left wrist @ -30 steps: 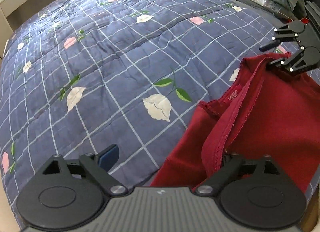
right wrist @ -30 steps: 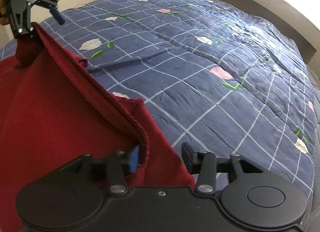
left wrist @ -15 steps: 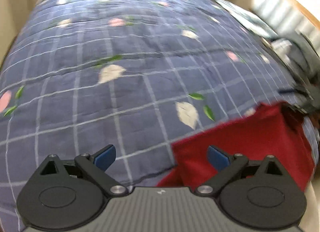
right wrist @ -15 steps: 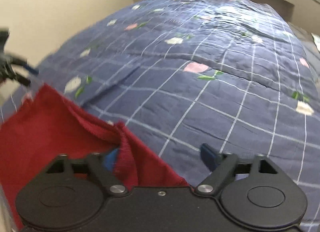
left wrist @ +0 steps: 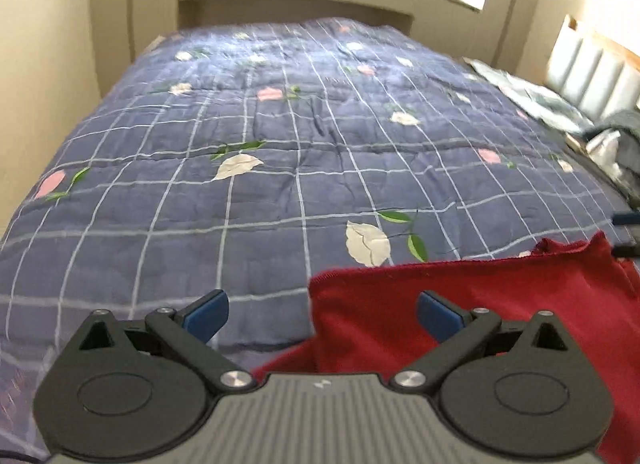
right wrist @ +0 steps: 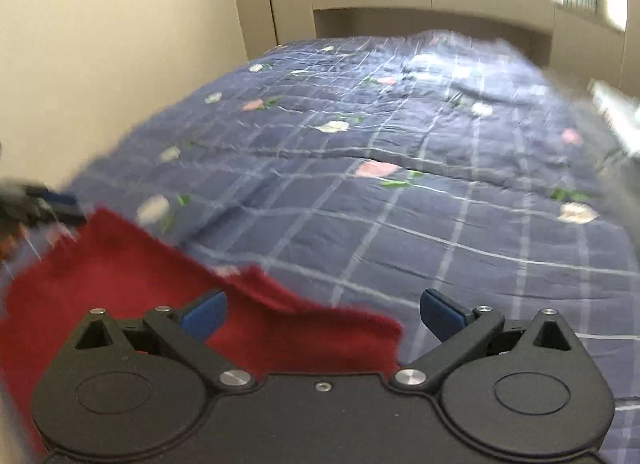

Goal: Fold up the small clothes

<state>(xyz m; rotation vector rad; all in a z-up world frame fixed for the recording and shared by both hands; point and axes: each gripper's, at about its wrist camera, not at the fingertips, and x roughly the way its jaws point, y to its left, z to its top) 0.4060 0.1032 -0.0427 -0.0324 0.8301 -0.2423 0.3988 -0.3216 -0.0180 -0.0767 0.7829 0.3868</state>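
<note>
A dark red garment (left wrist: 480, 304) lies flat on the blue floral quilt (left wrist: 280, 143) at the near edge of the bed. My left gripper (left wrist: 322, 314) is open and empty, its fingers spread over the garment's left corner. In the right wrist view the same garment (right wrist: 140, 284) lies at the lower left. My right gripper (right wrist: 324, 314) is open and empty over the garment's right corner. The left gripper's blue tip (right wrist: 60, 199) shows blurred at the far left of the right wrist view.
A wooden headboard (left wrist: 296, 11) and a window stand at the far end of the bed. A pile of grey and patterned clothes (left wrist: 600, 131) lies along the bed's right edge. A beige wall (right wrist: 100, 63) runs along the left side.
Both grippers have opened and let go of the red garment's edge. The garment has dropped flat onto the quilt. Both grippers have swung to face the headboard.
</note>
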